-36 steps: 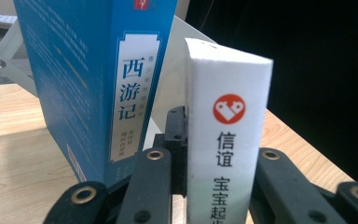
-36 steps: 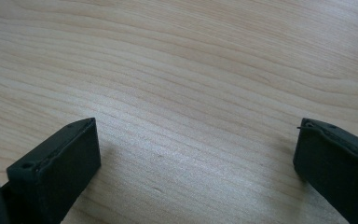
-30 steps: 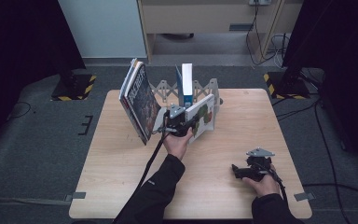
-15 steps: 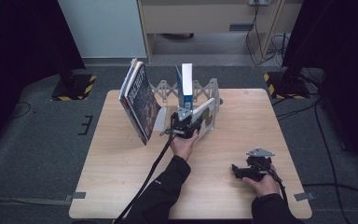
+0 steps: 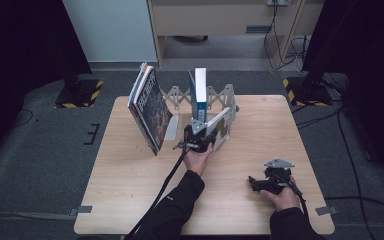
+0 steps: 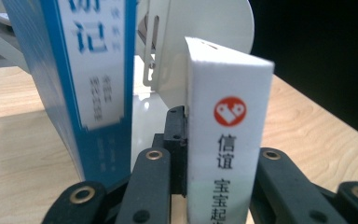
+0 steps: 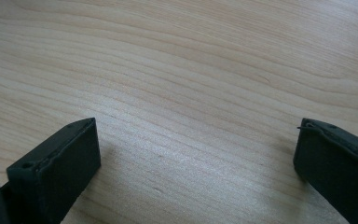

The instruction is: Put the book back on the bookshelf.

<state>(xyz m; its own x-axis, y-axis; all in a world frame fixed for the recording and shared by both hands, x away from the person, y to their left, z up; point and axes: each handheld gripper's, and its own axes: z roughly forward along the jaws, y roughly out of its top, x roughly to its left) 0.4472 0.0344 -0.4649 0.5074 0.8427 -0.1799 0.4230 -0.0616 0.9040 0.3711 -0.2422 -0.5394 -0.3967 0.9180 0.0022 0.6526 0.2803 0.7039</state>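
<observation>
White book (image 6: 226, 140): lower end cut off by the frame edge in the left gripper view; spine text partly legible. Sits between the jaws of the left gripper (image 5: 198, 140), clamped by them, just beside the blue book (image 6: 91, 79) in the expanding rack (image 5: 220, 95). Left forearm extended over the tabletop (image 5: 130, 190). Right gripper (image 5: 270, 180): resting low on the tabletop, jaws spread, nothing between them.

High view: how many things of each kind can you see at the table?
Grippers: 2 (left gripper, right gripper)
Book rack: 1
Single books: 2 (blue book, white book)
Leaning bundle of books: 1
Total: 6
</observation>
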